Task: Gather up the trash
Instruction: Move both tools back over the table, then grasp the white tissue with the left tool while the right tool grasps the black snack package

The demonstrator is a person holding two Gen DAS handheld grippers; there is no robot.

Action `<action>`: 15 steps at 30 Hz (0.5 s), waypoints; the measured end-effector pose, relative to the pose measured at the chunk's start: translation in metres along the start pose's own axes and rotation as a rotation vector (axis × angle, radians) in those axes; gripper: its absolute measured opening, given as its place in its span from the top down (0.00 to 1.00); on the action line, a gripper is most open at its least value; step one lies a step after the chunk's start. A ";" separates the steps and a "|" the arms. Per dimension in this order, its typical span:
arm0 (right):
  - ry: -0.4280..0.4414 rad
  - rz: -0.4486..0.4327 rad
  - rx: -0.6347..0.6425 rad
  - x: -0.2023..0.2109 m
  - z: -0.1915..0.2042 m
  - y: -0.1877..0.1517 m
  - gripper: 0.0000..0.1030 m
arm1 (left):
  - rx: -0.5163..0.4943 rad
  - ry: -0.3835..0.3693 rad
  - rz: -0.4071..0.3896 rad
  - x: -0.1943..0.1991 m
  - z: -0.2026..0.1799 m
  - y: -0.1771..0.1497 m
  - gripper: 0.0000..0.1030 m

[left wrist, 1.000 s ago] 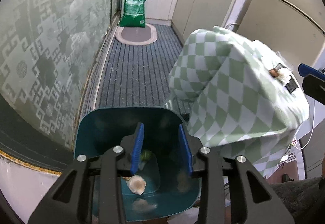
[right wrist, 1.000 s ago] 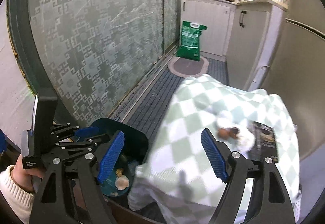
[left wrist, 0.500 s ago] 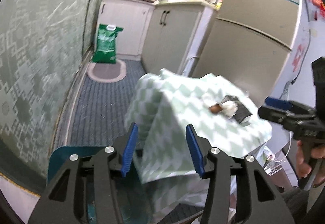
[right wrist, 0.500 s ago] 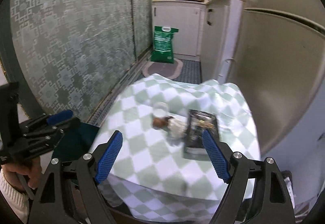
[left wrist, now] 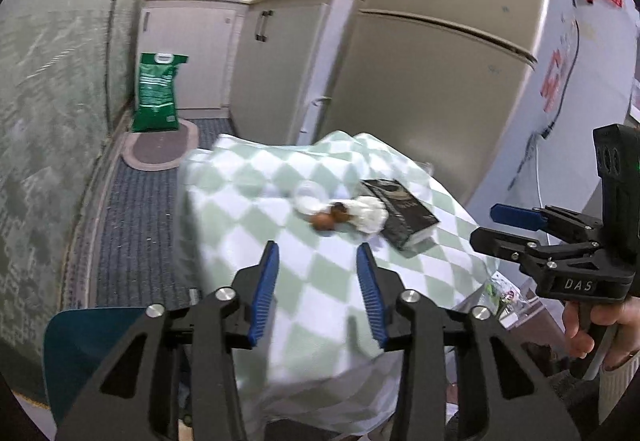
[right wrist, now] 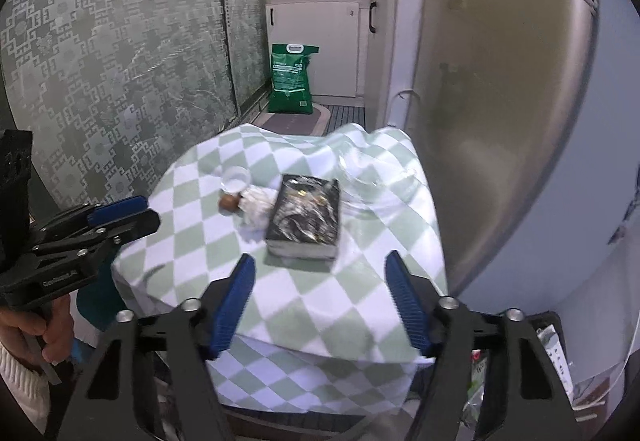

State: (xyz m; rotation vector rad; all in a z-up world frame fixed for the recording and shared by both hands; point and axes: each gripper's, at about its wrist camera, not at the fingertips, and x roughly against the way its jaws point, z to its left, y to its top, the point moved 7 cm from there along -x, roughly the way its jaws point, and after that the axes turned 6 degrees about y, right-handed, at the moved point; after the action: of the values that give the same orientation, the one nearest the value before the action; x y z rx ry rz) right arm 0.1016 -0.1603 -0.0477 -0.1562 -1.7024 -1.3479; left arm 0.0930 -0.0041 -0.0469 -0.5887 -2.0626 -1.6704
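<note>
Trash sits in a small cluster on the counter (right wrist: 304,305), which is draped in a green-and-white checked cloth: a crumpled white tissue (right wrist: 256,207), a brown round scrap (right wrist: 229,203) touching its left side, and a clear plastic cup (right wrist: 235,179) just behind them. A dark book (right wrist: 306,219) lies flat just right of the tissue, spine end toward the right wrist camera.

Right claw (right wrist: 320,301): fingers spread wide, nothing between them. It hovers over the near part of the counter. The book is straight ahead of it, between the lines of its two fingers; the trash cluster is ahead and to the left of its left finger. Crinkled clear plastic film (right wrist: 372,185) lies ahead and to the right, beyond the book.

Left claw (left wrist: 318,293): fingers moderately apart, holding nothing. It hovers above the near-left part of the counter. From its own camera, the brown scrap (left wrist: 323,222) and tissue (left wrist: 366,215) are ahead of it, slightly right of centre; the cup (left wrist: 306,197) is just past them, the book (left wrist: 400,213) further right. The right claw (left wrist: 504,225) appears at the far right edge of this view, seen side-on, gripped by a hand (left wrist: 592,325).

Teal bin (left wrist: 86,345): below and to the left of the left claw, beside the counter edge; only part of its wall shows, contents hidden. In the right view the left claw (right wrist: 116,217) is at far left with the teal bin (right wrist: 100,301) partly visible beneath it.

Background ahead of both claws: green sack (right wrist: 291,79) on the floor, grey fridge (right wrist: 500,113) to the right. Motion blur in the left view; fine detail of the trash not resolvable.
</note>
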 end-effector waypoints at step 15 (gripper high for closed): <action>0.062 0.031 -0.026 0.001 -0.021 -0.024 0.39 | 0.032 -0.047 0.068 -0.053 -0.045 0.002 0.62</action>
State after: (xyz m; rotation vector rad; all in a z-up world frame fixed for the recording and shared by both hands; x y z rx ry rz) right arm 0.0988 -0.1870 -0.0645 -0.1529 -1.6248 -1.3394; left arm 0.1403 -0.0510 -0.0668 -0.6858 -2.0738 -1.5969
